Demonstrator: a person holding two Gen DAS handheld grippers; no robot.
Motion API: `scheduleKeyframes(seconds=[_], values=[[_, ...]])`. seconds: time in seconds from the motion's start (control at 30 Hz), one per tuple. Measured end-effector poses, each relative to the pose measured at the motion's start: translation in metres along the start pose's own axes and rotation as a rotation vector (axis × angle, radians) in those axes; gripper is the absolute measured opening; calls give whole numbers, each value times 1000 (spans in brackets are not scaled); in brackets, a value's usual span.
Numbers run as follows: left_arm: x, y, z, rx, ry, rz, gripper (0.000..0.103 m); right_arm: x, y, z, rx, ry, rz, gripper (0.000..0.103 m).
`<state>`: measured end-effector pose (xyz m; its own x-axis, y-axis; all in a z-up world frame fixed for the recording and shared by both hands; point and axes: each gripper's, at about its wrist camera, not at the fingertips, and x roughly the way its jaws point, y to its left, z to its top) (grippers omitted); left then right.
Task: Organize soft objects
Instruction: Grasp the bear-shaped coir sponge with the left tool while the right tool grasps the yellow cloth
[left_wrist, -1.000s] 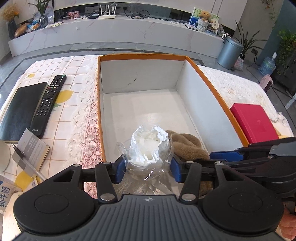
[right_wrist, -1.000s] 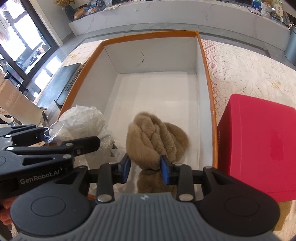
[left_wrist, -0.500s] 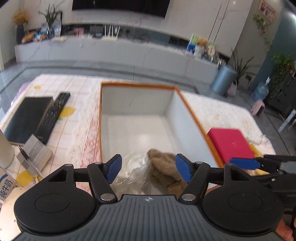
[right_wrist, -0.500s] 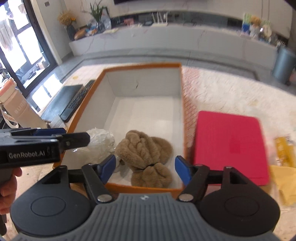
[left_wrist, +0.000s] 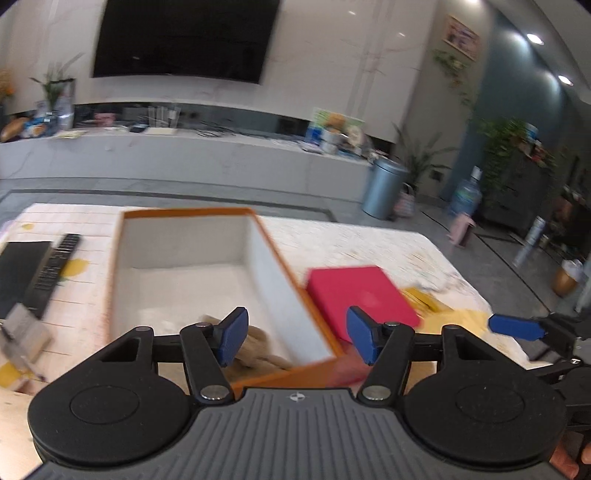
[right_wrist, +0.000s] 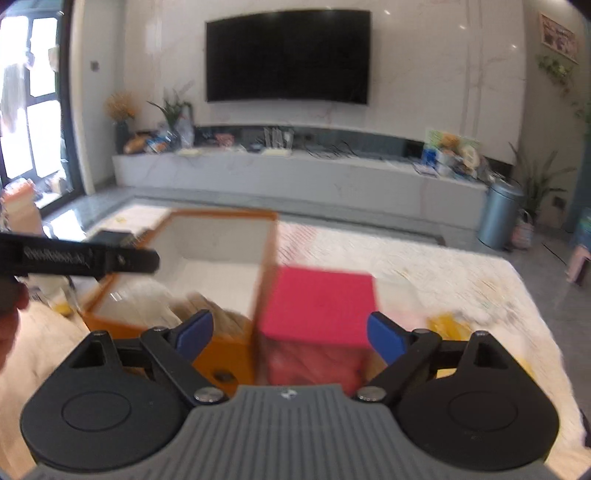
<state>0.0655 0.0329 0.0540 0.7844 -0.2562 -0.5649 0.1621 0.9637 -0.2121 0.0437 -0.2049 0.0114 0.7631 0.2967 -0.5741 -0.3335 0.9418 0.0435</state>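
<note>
While opening, empty right hand-held gripper (right_wrist: 290, 334)

We note an orange box (left_wrist: 280, 254) with a white interior, a tan plush item (left_wrist: 258, 350) inside it, and a red-pink box (left_wrist: 358, 291) beside it. The bench (left_wrist: 369, 243) cover is white lace; its left part shows yellow lemon prints. Claw pads (left_wrist: 232, 334) are blue, bodies black.

A brown furry plush (left_wrist: 258, 345) lies slumped in the near end of the orange-rimmed white box (left_wrist: 273, 266)
</note>
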Motion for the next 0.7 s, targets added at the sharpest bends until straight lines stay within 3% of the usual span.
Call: scheduleKeyframes(seconds=[0.13, 0.27, 0.43, 0.6, 0.7], values=[[16, -26, -7, 43, 60, -63, 68, -7, -40, -19, 156, 64, -3, 89], [35, -51, -15, 60, 111, -112, 67, -14, -72, -39, 245, 83, -65, 89], [64, -86, -27, 94, 148, -143, 70, -20, -96, -52, 241, 77, -157, 89], [98, -115, -50, 135, 174, -129, 82, -19, -125, -62, 211, 76, -308, 89], [117, -128, -60, 148, 201, -115, 86, -16, -145, -70, 243, 82, -346, 89]])
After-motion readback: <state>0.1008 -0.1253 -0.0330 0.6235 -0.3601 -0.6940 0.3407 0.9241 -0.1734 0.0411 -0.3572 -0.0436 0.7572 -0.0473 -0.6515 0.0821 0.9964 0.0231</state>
